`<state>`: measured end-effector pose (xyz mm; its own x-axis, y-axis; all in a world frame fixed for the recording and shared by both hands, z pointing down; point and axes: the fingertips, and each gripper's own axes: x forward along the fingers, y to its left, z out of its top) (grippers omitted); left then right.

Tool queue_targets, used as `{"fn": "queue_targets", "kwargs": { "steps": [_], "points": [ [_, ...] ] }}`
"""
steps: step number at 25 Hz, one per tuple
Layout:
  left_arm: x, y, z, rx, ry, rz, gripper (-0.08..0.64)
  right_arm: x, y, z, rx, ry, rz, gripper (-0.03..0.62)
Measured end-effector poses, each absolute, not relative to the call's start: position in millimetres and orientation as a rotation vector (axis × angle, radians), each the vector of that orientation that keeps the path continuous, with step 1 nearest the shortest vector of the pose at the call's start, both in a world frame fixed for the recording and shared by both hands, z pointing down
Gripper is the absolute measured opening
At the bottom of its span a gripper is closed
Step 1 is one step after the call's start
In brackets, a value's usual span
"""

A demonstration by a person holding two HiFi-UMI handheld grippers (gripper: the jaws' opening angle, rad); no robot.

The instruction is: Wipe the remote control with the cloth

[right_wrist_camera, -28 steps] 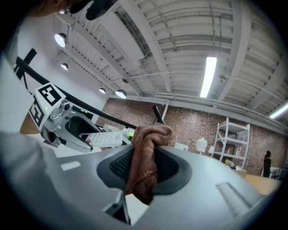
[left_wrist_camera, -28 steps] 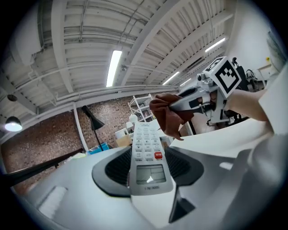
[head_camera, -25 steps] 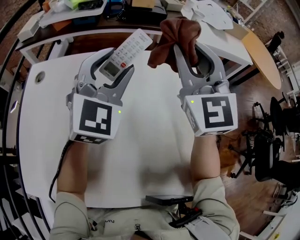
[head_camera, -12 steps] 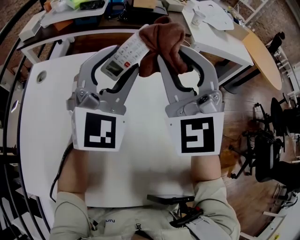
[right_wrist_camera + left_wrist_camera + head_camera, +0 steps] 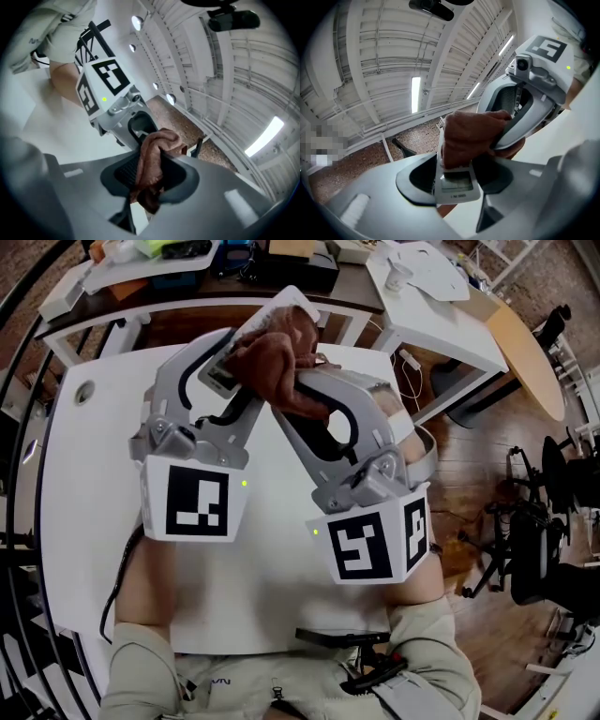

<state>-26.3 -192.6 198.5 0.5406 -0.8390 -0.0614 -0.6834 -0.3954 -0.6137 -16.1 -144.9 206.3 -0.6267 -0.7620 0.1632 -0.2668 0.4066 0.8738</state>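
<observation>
Over the last second the right gripper (image 5: 286, 390) has swung in from the right and rolled over, so its marker cube now shows a corner to the head view rather than a flat face. The cloth (image 5: 272, 362) hung clear of the remote (image 5: 222, 374) a second ago and met only its far end half a second ago. Now it is draped across the key face. We judge that the wipe proper has begun and the stroke is running down the remote toward its display. The left gripper (image 5: 246, 357) has hardly shifted and its hold looks unchanged. Its jaws clamp the remote by its long edges at the display end, which the left gripper view shows plainly, with the screen just above the jaws. The right gripper is clenched on a bunched fold of the brown cloth, and a loose wad stands beyond its jaws. That wad is what meets the remote. The remote is held up above the white table (image 5: 84, 484), not resting on it, and points away from us. From the head view only its display and the far tip show past the cloth. The cloth sits on the face just beyond the display, touching it. The right jaws cross over from the right, close beside the left gripper's inner jaw.
</observation>
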Motion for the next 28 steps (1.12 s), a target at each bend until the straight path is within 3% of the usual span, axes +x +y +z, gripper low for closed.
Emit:
{"fn": "queue_targets", "kwargs": {
  "steps": [7,19,28],
  "points": [
    [-26.8,-193.1,202.8,-2.192,1.215,-0.363,0.242,-15.9,-140.7,207.9,0.845,-2.094,-1.185,0.101],
    [-12.1,-184.0,210.0,-2.185,1.184,-0.369,0.242,50.5,-163.5,138.0,1.408,-2.086,-1.147,0.101],
    [1.5,-177.5,215.7,-2.137,1.127,-0.41,0.244,39.3,-171.1,159.3,1.301,-2.015,-1.154,0.101]
  ]
}}
